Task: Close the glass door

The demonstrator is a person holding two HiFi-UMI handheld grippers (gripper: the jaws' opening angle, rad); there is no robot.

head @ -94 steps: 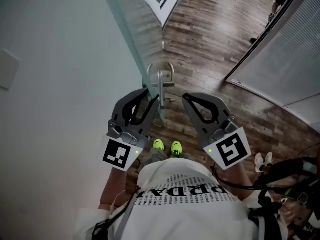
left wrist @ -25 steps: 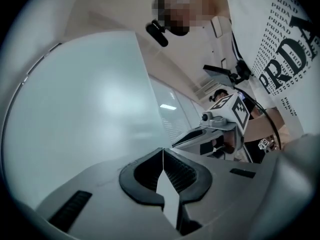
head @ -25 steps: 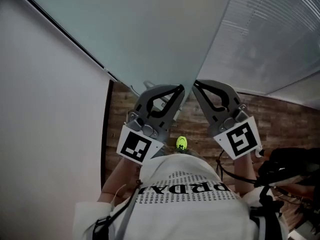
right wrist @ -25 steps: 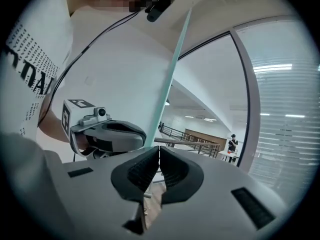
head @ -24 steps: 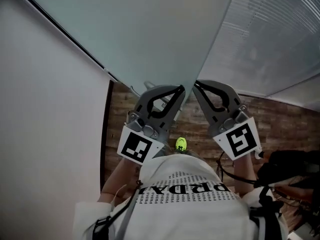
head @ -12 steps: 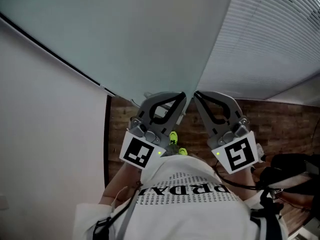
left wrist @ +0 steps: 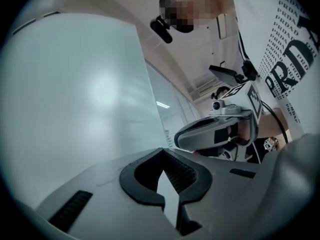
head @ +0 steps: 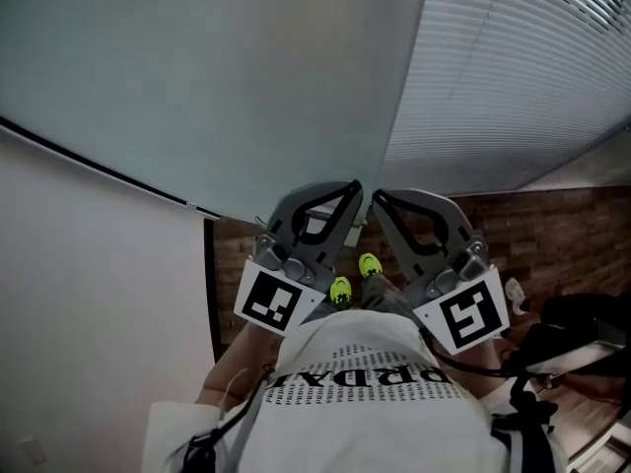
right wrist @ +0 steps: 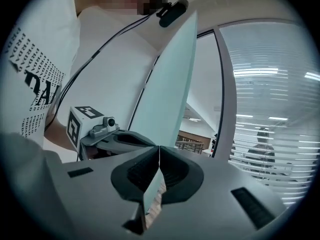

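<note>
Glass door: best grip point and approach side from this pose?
On the glass door, likely its free edge: thin, exposed, and just ahead between the shut left gripper and right gripper. Open the jaws and come in level, straight at the edge, one jaw per face. No handle shows.

white wall at left, brown wood plank floor, horizontal blinds at right

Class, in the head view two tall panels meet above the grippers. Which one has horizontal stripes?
The panel on the right, ruled all over with fine horizontal lines. The glass door on its left is plain, frosted pale green.
</note>
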